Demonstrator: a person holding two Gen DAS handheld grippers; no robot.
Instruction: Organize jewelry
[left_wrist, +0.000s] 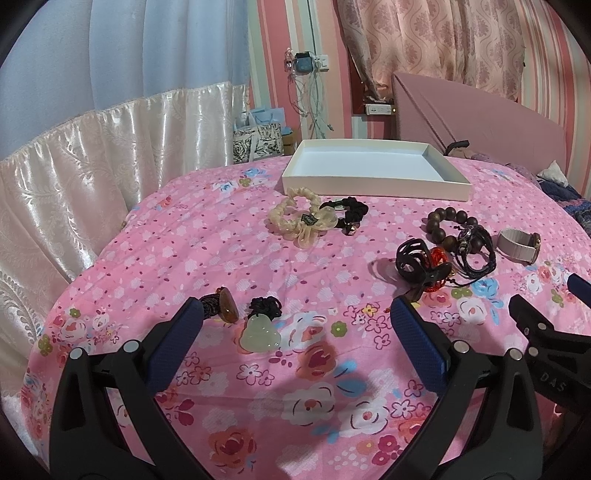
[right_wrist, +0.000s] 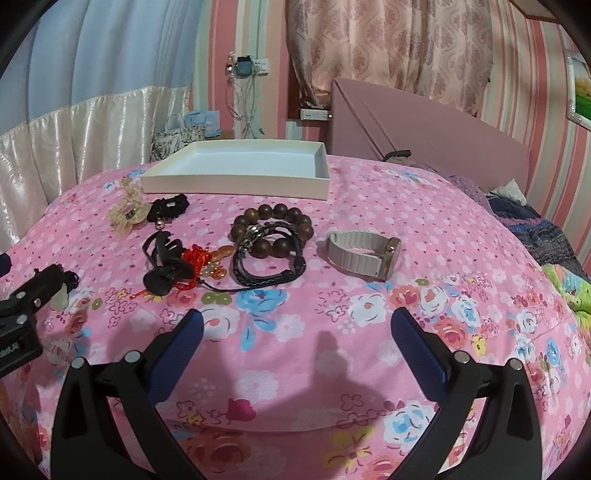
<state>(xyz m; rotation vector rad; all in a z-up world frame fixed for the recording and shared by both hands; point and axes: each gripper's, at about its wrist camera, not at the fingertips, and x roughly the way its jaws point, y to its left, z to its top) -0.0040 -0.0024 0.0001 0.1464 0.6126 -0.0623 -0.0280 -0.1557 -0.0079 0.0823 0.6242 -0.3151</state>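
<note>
Jewelry lies on a pink floral bedspread (left_wrist: 184, 251). An empty white tray (left_wrist: 373, 173) stands at the far side, also in the right wrist view (right_wrist: 236, 182). My left gripper (left_wrist: 295, 317) is open above a pale green jade pendant (left_wrist: 258, 332) on a black cord, beside an amber pendant (left_wrist: 227, 306). My right gripper (right_wrist: 295, 325) is open and empty, short of a wooden bead bracelet (right_wrist: 271, 230), a black braided bracelet (right_wrist: 267, 269), a white-strap watch (right_wrist: 364, 254), a black claw clip (right_wrist: 164, 264) and a red knotted charm (right_wrist: 197, 260).
A cream scrunchie (left_wrist: 295, 218) and a black hair tie (left_wrist: 345, 212) lie in front of the tray. A pink headboard (right_wrist: 424, 129) and dark bedding (right_wrist: 535, 229) are at the right. Curtains (left_wrist: 74, 166) hang at the left.
</note>
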